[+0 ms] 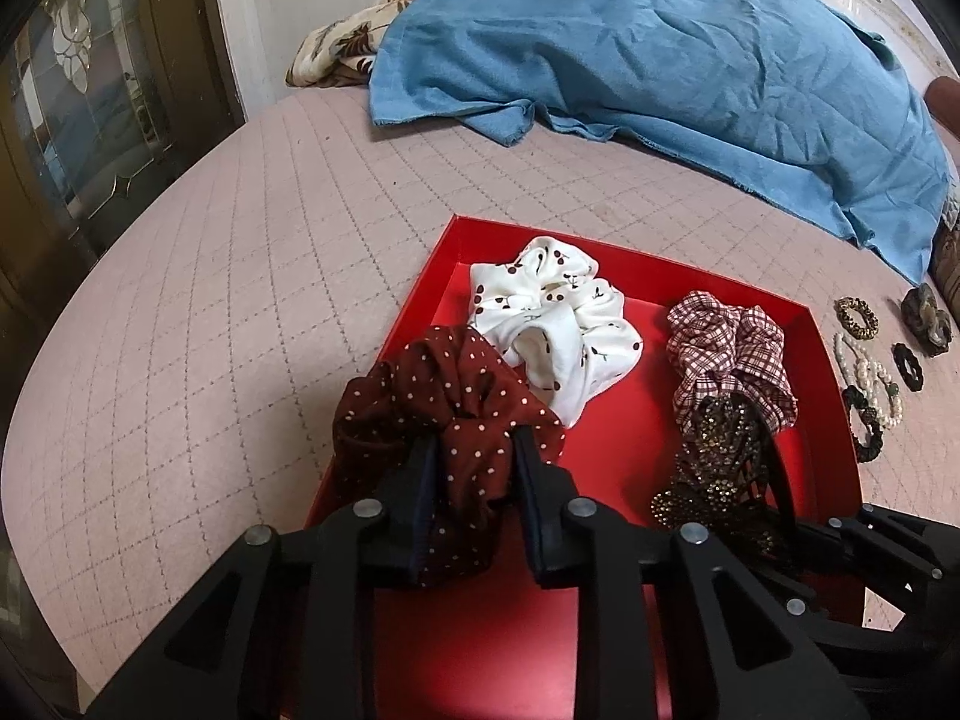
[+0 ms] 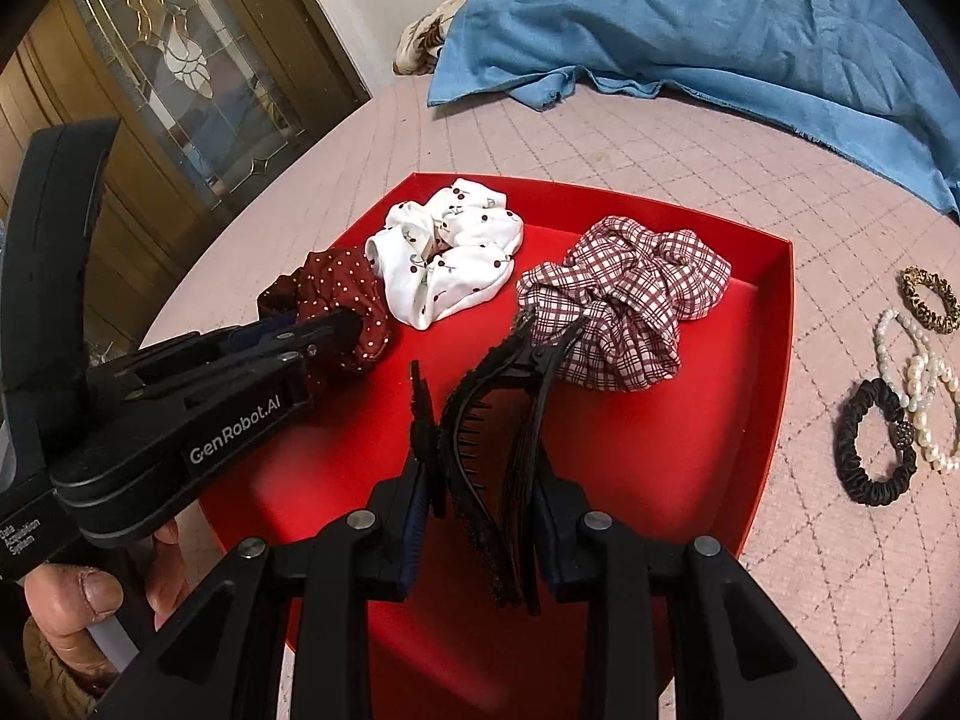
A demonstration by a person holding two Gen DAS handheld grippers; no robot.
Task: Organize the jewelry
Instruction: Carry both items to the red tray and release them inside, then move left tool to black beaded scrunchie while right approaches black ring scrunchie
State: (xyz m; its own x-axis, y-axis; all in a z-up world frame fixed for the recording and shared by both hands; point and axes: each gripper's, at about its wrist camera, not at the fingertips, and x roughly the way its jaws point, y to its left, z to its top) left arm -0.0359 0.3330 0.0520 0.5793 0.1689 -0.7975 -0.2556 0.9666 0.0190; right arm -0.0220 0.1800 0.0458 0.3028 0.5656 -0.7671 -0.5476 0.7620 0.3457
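Left wrist view: left tongs [image 1: 474, 450] gripping polka-dot scrunchie [image 1: 444, 414] over red tray [image 1: 618, 474].

We see a shallow red tray [image 2: 774, 324] on a pink quilted bed; inside lie a white cherry-print scrunchie [image 2: 450, 252] and a red-checked scrunchie [image 2: 624, 300], apart; a maroon dotted scrunchie [image 1: 444, 414] is pinched at the tray's left edge; a black glittery hair claw clip [image 2: 498, 444] is gripped, tilted above the tray floor; pearl bracelets [image 2: 918, 384], a black hair tie [image 2: 870, 450] and a leopard hair tie [image 2: 930, 300] lie on the bed right of the tray.
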